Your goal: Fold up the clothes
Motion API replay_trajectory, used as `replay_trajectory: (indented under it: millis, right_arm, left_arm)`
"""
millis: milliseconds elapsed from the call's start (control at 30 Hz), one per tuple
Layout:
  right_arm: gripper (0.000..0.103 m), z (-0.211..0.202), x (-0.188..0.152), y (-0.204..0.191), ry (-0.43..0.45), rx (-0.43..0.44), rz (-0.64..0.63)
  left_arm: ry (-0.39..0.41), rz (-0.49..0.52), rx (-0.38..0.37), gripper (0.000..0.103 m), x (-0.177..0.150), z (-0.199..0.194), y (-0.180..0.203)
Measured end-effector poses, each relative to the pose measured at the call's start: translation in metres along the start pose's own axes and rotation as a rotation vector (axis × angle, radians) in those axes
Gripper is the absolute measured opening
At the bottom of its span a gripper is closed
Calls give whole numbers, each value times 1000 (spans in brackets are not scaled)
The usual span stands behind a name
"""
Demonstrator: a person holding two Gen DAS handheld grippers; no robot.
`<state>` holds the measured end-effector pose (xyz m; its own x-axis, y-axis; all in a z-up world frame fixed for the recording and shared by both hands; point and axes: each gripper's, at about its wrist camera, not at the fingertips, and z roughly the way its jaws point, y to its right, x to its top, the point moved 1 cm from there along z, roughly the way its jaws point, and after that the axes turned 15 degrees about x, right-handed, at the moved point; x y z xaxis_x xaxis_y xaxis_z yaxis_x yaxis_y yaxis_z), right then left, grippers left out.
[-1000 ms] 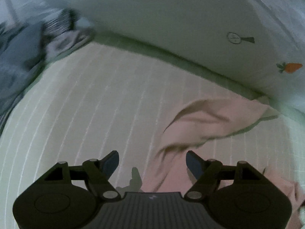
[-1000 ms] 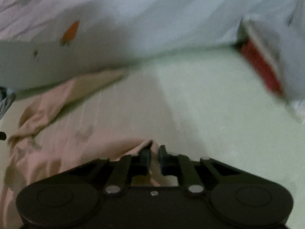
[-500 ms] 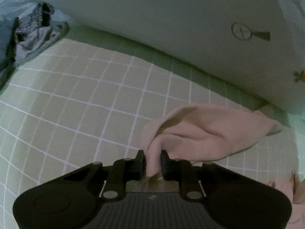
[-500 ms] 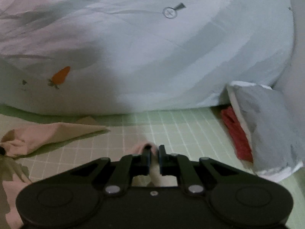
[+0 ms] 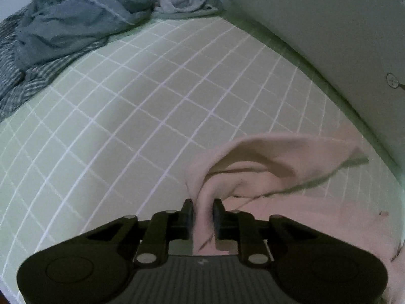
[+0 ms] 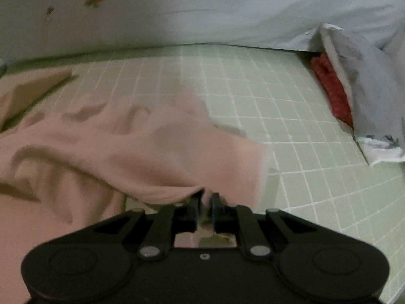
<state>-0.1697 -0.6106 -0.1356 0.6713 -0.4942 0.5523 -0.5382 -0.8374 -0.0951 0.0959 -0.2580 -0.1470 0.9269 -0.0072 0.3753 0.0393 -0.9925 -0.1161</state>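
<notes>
Pink soft cloth garment (image 5: 291,167) lies rumpled on the pale green sheet with a white grid (image 5: 157,116), which covers what looks like a bed, and both my tools have hold of it. Behind the sheet rises a large white quilt printed with small carrots and round outline motifs (image 6: 202,7). In the left wrist view a heap of grey-blue and striped clothes (image 5: 58,30) sits at the far left edge of the sheet, well apart from the pink piece. In the right wrist view a grey-and-white folded bundle with something red tucked under it (image 6: 354,86) lies at the right edge, against the quilt.

My left hand-held gripper (image 5: 202,212) is low over the sheet, its fingers clenched on a raised fold of the pink garment, which trails away to the right. My right hand-held gripper (image 6: 205,200) is also clamped on an edge of the same garment; the cloth spreads out to the left and ahead of it.
</notes>
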Motion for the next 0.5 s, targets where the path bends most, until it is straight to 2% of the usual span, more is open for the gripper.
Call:
replay_trajectory:
  millis: [100, 233, 300, 433, 500]
  right_arm:
    - [37, -12, 12, -4, 68, 21, 9]
    - [47, -31, 34, 3, 188, 95, 107]
    - [55, -33, 40, 7, 227, 124, 159]
    - [56, -29, 53, 8, 250, 138, 195]
    - [62, -23, 59, 5, 254, 135, 194]
  left_arm:
    - [69, 49, 23, 37, 1, -14, 4]
    - [151, 95, -4, 61, 13, -31, 13]
    - [167, 112, -21, 64, 19, -35, 21]
    - [159, 141, -30, 70, 29, -26, 35]
    - [144, 148, -23, 71, 33, -17, 39]
